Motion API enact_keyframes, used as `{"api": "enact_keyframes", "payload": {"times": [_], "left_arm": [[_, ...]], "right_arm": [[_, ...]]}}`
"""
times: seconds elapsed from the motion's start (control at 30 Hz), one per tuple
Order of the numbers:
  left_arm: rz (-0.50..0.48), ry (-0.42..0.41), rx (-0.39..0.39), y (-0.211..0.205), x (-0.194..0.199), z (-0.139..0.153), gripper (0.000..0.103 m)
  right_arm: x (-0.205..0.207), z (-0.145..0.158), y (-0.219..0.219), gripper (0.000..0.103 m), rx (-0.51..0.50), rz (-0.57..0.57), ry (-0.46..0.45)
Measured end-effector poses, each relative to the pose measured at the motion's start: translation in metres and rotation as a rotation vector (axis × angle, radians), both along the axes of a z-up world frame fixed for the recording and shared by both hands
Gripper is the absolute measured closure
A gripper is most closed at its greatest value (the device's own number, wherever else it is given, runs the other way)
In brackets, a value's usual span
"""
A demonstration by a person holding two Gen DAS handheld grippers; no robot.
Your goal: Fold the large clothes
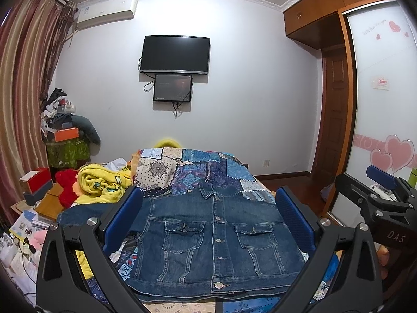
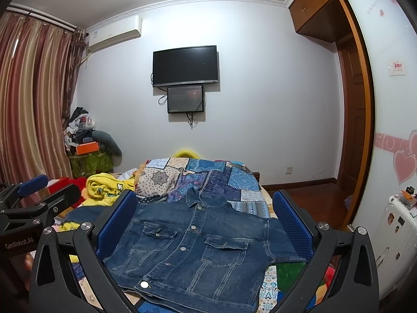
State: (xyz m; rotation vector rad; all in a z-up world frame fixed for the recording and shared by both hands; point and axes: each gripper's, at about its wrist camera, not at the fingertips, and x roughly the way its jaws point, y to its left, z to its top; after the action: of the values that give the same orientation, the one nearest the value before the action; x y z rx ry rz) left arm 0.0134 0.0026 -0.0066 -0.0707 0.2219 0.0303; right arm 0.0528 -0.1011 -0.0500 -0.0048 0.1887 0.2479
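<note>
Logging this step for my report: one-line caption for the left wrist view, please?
Open left gripper hovers over a buttoned blue denim jacket lying flat on a patchwork bedspread.

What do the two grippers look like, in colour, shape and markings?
Both the left gripper and the right gripper have black angular frames with silver round bolts and blue textured finger pads. White lettering shows: "DAS" on the right one, "GenRobot.AI" on the left.
</note>
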Motion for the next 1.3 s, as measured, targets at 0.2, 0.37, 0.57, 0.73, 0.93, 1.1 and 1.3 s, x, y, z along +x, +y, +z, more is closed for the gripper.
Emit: {"api": "enact_keyframes", "payload": {"times": [0.2,0.37,0.57,0.73,0.93,1.1,1.3], "left_arm": [[0.006,0.0,-0.005,0.0004,-0.0003,-0.0002,0.0],[0.004,0.004,-0.008,0.0001,0.0009,0.0001,0.0],[0.004,0.002,-0.007,0.0008,0.0007,0.0009,0.0],[0.001,0.004,-0.011,0.0012,0.0006,0.0016,0.0],[0.001,0.003,-0.007,-0.0005,0.0008,0.0024,0.0],[0.0,0.003,-0.01,-0.0008,0.0014,0.0025,0.0],[-0.001,0.003,-0.01,-0.0018,0.0021,0.0014,0.0]], "right_arm": [[0.0002,0.0,-0.0004,0.0,0.0,0.002,0.0],[-0.0005,0.0005,-0.0001,0.0,0.0,0.003,-0.002],[-0.0013,0.0019,0.0007,0.0,-0.003,0.006,-0.003],[-0.0015,0.002,0.0011,0.0,-0.003,0.007,-0.002],[-0.0014,0.0018,0.0012,0.0,-0.007,0.01,0.0],[-0.0011,0.0016,0.0018,0.0,-0.009,0.01,0.001],[-0.0002,0.0015,0.0024,0.0,-0.009,0.009,0.002]]}}
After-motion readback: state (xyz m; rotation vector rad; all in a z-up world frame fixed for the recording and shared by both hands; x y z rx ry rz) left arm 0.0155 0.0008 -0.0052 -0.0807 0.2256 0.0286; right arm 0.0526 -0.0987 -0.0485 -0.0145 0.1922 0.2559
